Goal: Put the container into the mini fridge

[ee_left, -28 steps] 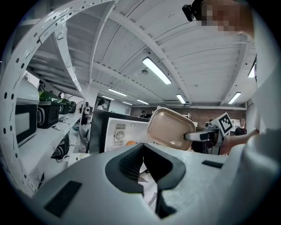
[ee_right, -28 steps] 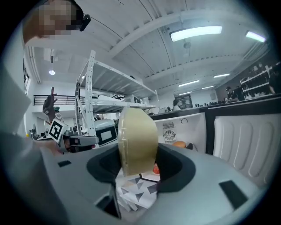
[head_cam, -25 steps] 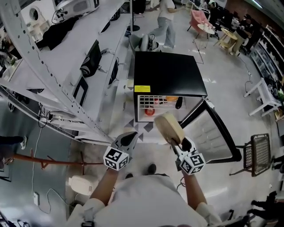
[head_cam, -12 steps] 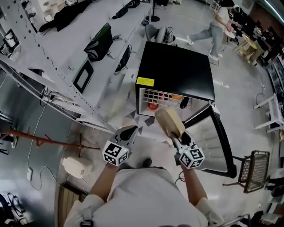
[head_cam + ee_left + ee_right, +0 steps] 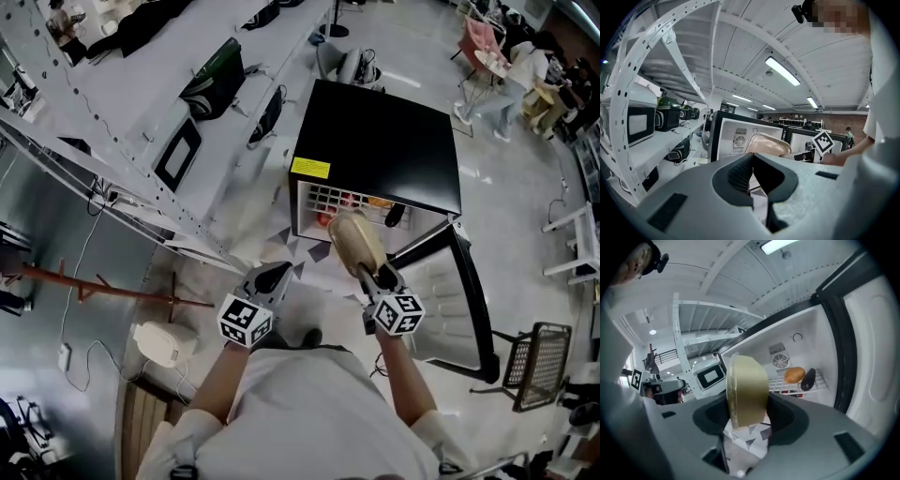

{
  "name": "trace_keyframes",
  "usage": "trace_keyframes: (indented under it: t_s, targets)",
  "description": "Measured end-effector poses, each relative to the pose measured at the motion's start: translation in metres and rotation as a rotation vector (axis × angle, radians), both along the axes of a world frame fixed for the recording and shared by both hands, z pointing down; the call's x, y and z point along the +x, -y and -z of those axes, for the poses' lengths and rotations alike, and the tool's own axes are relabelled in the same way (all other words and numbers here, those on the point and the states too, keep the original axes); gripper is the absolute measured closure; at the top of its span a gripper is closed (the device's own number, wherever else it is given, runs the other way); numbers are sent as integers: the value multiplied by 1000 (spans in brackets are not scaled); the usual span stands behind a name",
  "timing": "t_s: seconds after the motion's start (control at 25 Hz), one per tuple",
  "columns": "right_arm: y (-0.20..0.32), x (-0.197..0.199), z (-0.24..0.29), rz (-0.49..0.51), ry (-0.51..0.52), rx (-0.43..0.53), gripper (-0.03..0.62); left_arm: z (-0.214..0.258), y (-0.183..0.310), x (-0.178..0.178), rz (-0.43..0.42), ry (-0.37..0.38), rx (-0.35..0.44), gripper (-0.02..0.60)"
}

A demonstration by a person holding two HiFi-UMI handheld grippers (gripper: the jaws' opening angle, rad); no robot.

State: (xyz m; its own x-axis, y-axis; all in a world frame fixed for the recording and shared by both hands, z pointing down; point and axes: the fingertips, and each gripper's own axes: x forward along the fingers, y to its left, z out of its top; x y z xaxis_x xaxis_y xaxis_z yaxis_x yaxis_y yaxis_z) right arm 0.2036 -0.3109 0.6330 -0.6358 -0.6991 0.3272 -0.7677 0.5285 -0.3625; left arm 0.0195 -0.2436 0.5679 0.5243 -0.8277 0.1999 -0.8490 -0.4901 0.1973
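Our left gripper [image 5: 273, 278] hangs low, its jaws closed together on nothing. Our right gripper [image 5: 367, 273] clamps the tan lidded container [image 5: 352, 240] on its edge, just in front of the open mini fridge [image 5: 375, 141]. Farther in, an orange thing [image 5: 794, 375] and a dark one [image 5: 808, 379] lie on the wire shelf [image 5: 821, 383].

Person wore a white short-sleeved shirt [image 5: 309, 412] and one dark shoe [image 5: 312, 336]. Both the left gripper [image 5: 275, 277] and the right gripper [image 5: 367, 272] had grey moulded bodies and dark textured inner pads. Each carried a white cube [image 5: 246, 322] with black square markers.
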Motion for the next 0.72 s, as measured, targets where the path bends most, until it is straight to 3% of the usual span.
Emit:
trace_keyframes:
  t_s: [0.28, 0.72]
  targets:
    - [23, -21, -21, -60, 67, -75, 368, -5, 18, -6, -62, -4, -3, 577]
    - [67, -62, -50, -161, 311, -202, 372, -3, 44, -27, -130, -3, 3, 577]
